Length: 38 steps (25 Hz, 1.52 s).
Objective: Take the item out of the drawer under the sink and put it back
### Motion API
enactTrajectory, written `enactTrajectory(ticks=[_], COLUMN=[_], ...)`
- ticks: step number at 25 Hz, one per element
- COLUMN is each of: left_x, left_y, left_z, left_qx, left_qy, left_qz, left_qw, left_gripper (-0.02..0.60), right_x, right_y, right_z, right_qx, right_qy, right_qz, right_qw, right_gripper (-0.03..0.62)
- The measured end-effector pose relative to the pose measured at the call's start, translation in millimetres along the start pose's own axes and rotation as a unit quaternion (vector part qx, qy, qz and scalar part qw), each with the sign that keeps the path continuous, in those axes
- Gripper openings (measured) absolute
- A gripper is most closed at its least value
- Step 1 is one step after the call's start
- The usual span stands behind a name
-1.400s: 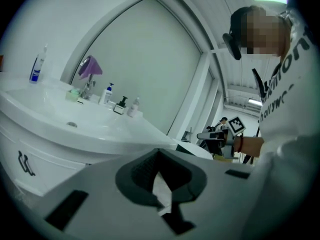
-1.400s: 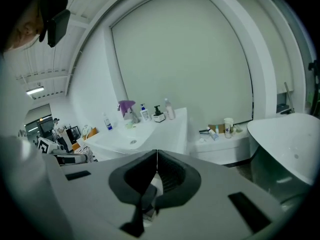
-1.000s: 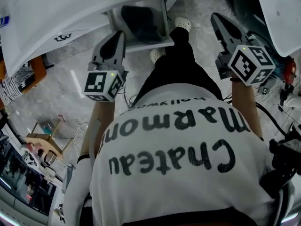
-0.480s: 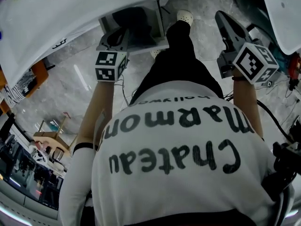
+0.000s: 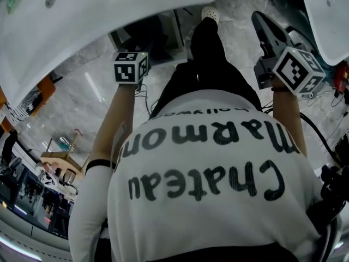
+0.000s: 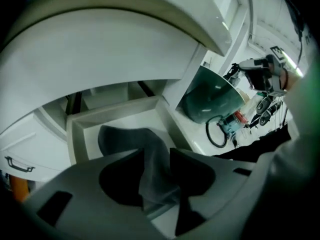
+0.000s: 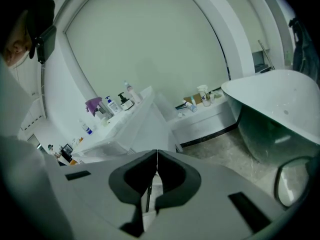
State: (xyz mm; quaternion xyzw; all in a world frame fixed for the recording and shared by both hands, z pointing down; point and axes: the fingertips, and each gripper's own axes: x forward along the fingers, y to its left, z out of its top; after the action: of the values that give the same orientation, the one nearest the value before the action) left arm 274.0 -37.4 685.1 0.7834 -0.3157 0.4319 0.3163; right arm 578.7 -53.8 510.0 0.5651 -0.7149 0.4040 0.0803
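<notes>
Cloth point(image 6: 125, 136), dark grey and crumpled, lies in the open white drawer point(image 6: 75, 129) under the sink point(image 6: 100, 49), with one fold rising between the jaws of the left hand-held gripper point(image 6: 156, 159). Those jaws have just been opening and stand well apart, the cloth between them but not pinched. This gripper points steeply down into the drawer. The right hand-held gripper point(image 7: 156, 156) is held off to the person's right, away from the drawer, its jaws closed together with nothing between them.
</notes>
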Motion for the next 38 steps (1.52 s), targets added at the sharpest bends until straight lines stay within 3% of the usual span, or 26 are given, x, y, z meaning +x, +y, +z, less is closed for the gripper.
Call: enactTrajectory(ticks=[6, 10, 22, 25, 30, 38], left_x=[27, 34, 64, 65, 60, 42], left_y=[8, 13, 11, 11, 9, 10], left_z=[-16, -25, -33, -34, -41, -21], left_qx=[-0.044, -0.059, -0.121, -0.124, -0.113, -0.096], left_qy=[0.068, 0.091, 0.109, 0.115, 0.113, 0.062], left_qz=[0.020, 0.026, 0.033, 0.026, 0.027, 0.031], left_qw=[0.9966, 0.9937, 0.9861, 0.9853, 0.9869, 0.9930], left_gripper=[0.141, 0.141, 0.141, 0.137, 0.046, 0.028], right_x=[26, 46, 67, 69, 63, 54], right_y=[-20, -18, -30, -26, -15, 1], right_z=[22, 47, 79, 82, 75, 74], right_qx=[-0.007, -0.022, -0.067, -0.074, -0.081, -0.087], right_qy=[0.023, 0.031, 0.055, 0.057, 0.053, 0.044], right_qz=[0.013, 0.029, 0.036, 0.038, 0.043, 0.049], right_qw=[1.000, 0.999, 0.996, 0.995, 0.994, 0.994], right_gripper=[0.011, 0.011, 0.011, 0.012, 0.011, 0.011])
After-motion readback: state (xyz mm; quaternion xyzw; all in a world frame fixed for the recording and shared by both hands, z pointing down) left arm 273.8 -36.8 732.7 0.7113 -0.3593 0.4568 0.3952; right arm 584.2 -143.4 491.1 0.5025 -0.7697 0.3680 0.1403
